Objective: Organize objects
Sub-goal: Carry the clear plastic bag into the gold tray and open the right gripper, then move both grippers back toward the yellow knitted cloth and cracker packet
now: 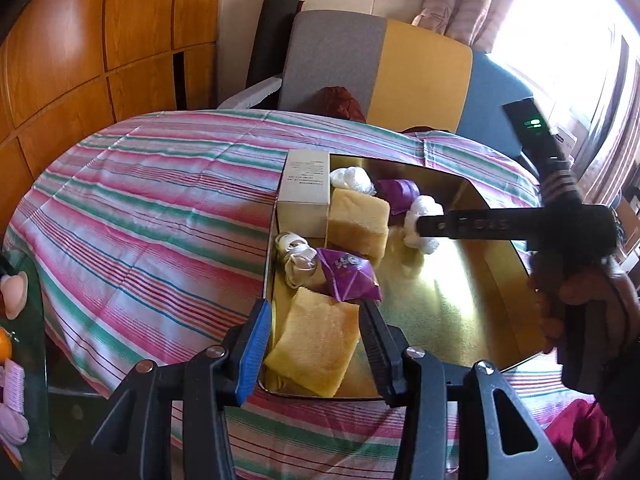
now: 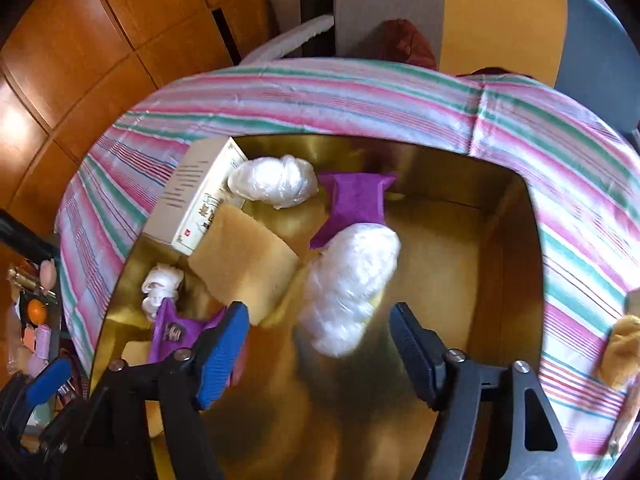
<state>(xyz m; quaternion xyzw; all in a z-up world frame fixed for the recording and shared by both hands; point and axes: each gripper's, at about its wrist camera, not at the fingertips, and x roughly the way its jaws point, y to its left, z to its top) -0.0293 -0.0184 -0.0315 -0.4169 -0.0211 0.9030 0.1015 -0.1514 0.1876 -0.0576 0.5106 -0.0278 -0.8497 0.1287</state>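
Striped cloth (image 1: 140, 216) over a round table, wood panels (image 1: 80, 48) behind, chairs (image 1: 336, 56) and a bright window beyond; gold tray (image 2: 500, 264) is set on the cloth.

Tray approx. half filled: box (image 1: 306, 192), two sponges (image 1: 312, 344), purple packets (image 1: 350, 276), white bundles (image 2: 276, 180) and a knotted sock (image 1: 298, 258) are packed along its left side; right half is bare. Judged well along. A tan item (image 2: 620, 344) is seen on the cloth outside the tray, prob. still to be put in. A white wad (image 2: 352, 284) lies in the tray between the right gripper (image 2: 320, 352) jaws, which are spread wide w/ pads clear of it. Left gripper (image 1: 316, 352) is held partly open over the near sponge, nothing gripped.
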